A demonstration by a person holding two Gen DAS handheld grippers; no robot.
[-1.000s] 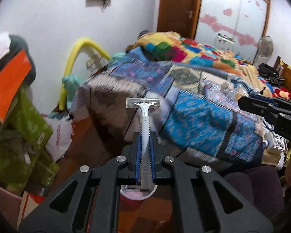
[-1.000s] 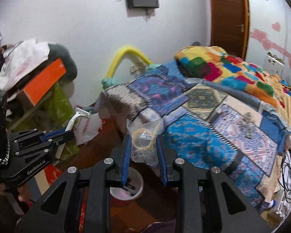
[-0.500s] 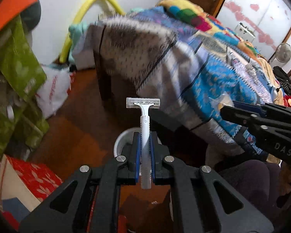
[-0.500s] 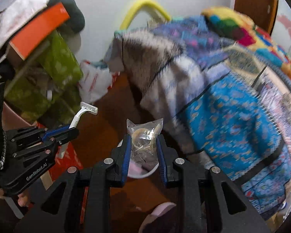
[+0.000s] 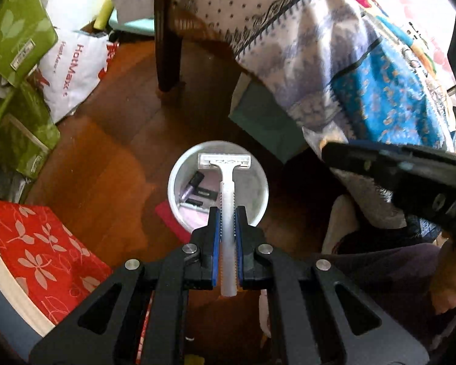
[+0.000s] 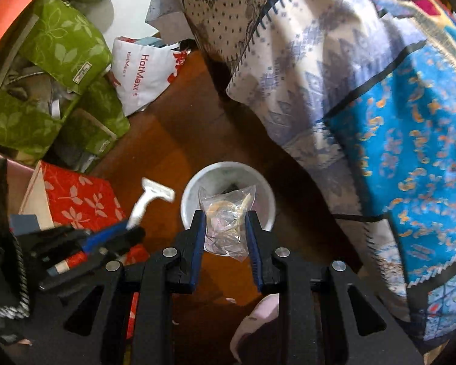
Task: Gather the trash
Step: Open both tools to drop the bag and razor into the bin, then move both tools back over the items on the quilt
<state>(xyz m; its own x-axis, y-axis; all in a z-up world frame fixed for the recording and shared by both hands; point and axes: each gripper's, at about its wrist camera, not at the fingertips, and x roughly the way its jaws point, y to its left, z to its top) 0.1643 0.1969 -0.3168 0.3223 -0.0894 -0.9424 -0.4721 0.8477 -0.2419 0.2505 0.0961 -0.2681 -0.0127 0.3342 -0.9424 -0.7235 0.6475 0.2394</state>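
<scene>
Looking down along the left tool point(image 5: 227, 222), the razor point(image 5: 226, 188) is clamped by its handle between the closed jaws, head forward, poised right over the open white bin point(image 5: 179, 170) on the floor so that letting go should drop it inside. From the right wrist, the right tool point(image 6: 226, 228) pinches a crumpled clear bag point(image 6: 228, 213) above the same bin point(image 6: 188, 197), while the razor point(image 6: 150, 199) hangs just to its left, apparently so both pieces of trash can go in together.

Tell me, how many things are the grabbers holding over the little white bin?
2. The left gripper holds a white razor; the right gripper holds a clear plastic bag. Both hang above the white bin.
</scene>
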